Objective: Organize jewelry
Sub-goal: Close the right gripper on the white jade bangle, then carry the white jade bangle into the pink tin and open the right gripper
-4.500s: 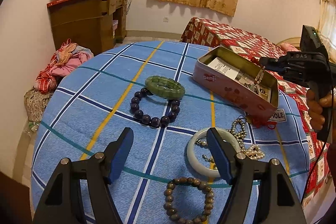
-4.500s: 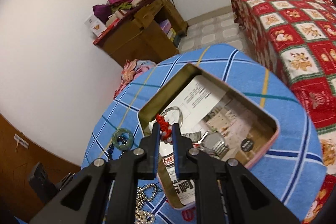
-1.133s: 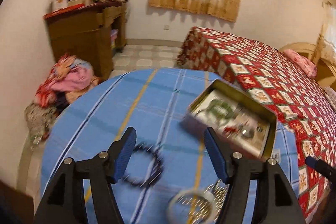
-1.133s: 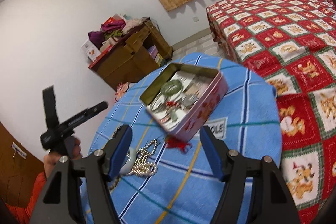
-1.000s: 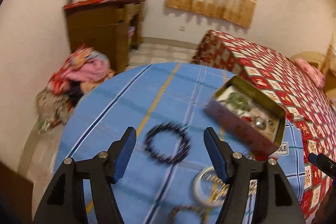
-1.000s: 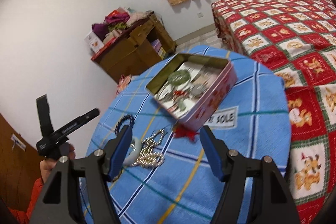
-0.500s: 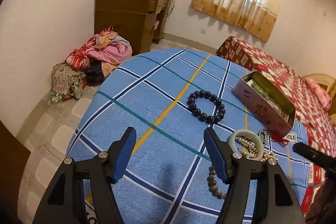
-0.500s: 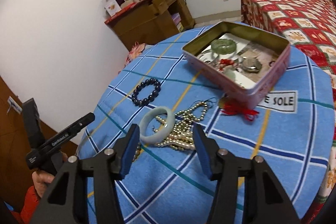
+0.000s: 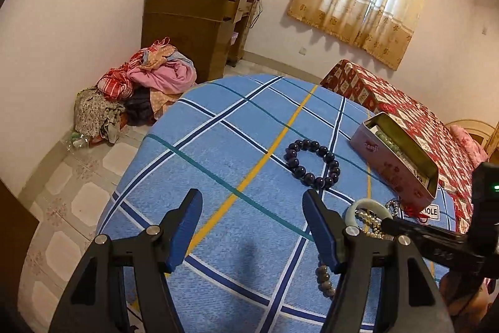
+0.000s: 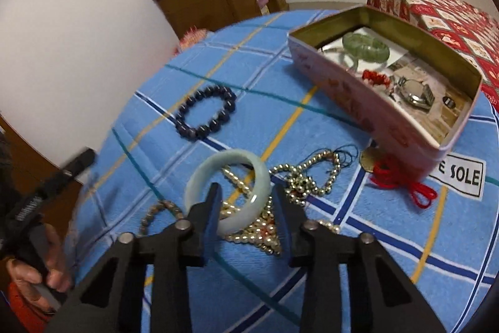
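Bangle (image 10: 229, 192) first: pale jade, lying on the blue checked tablecloth (image 10: 312, 270) on top of the pearl necklace (image 10: 299, 180), well short of the open tin (image 10: 386, 114). My right gripper (image 10: 246, 205) has just been closing, one finger (image 10: 212, 208) inside the ring and one outside, straddling its near rim; I can't tell whether the pads press yet. To do this well I'd pinch the rim alone and lift straight, so the pearls don't snag. Left gripper (image 9: 249, 227) hangs wide over bare cloth, holding nothing, with the dark bead bracelet (image 9: 313, 163) beyond it. Under the bangle the necklace is half hidden, and a brown bead bracelet (image 10: 162, 213) is partly cut off by my fingers.
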The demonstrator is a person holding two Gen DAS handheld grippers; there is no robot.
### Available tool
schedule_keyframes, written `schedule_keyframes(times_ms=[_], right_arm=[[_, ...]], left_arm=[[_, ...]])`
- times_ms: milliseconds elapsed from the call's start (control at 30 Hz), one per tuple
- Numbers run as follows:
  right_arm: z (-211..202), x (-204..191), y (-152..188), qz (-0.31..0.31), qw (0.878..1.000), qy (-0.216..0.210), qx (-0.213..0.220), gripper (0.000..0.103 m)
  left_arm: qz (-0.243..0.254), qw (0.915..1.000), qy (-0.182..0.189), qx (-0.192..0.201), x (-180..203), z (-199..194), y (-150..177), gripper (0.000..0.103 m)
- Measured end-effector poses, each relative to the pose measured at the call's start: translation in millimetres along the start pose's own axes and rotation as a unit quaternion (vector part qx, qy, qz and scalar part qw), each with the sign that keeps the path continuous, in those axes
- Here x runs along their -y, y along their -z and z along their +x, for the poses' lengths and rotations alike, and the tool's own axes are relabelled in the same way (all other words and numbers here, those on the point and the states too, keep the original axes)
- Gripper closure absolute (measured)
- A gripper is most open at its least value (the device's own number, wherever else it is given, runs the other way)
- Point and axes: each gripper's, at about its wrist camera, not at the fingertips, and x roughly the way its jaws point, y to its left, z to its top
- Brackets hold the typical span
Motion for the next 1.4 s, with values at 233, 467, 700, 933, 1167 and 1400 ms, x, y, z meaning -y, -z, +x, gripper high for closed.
schedule_keyframes(times_ms=[233, 467, 700, 933, 1167, 1400], right_arm=[[9.5, -8.0, -7.4, -0.030, 0.999, 0.036, -0.018, 0.076], [10.1, -13.3, -8.8, -0.042, 0.998, 0.047, -0.023, 0.088], [-17.4, -1.1, -4.8, 0.008, 1.000, -0.009, 0.017, 0.087], [-70.8, 27.7, -18.4, 0.050, 0.995, -0.021, 0.089, 0.087], [-99.0, 94.4, -62.1, 0.094, 0.985, 0.056, 0.134, 0.087], [-52.5, 148.8, -101.5, 0.149, 0.981, 0.074, 0.096, 0.087]], left_arm=[[-0.001, 1.0000, 0.002, 0.001, 0.5, 3.4, -1.2, 0.036], [0.008, 1.0000, 0.001, 0.003, 1.7, 1.0, -0.7, 0.036], [0.011, 0.9999, 0.006, 0.006, 3.6, 1.0, -3.0, 0.036], [0.027, 0.9995, 0.018, 0.003, 16.6, 7.8, -6.8, 0.036], [0.047, 0.9986, 0.025, -0.001, 30.7, 17.3, -11.9, 0.036], [0.064, 0.9977, 0.019, -0.006, 40.6, 30.0, -18.5, 0.036]])
